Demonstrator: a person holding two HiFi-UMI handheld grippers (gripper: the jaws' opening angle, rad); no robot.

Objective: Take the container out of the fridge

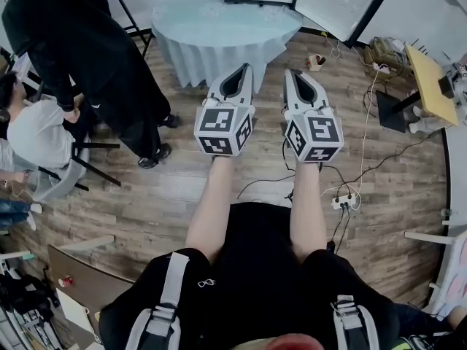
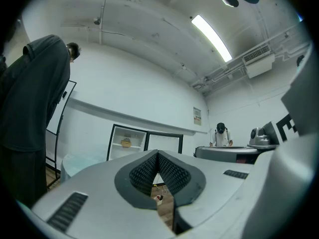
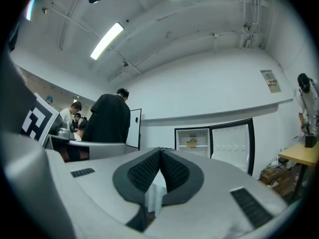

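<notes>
Bright, even white light comes from ceiling strip lamps (image 2: 212,36), which burn out to flat glare in both gripper views, and the wooden floor (image 1: 146,195) in the head view carries only soft, faint shadows. Both gripper views bulge strongly and fade to black at their rounded edges. The near shells of the left gripper (image 2: 158,154) and right gripper (image 3: 160,152) look soft, while the far walls stay fairly sharp.
</notes>
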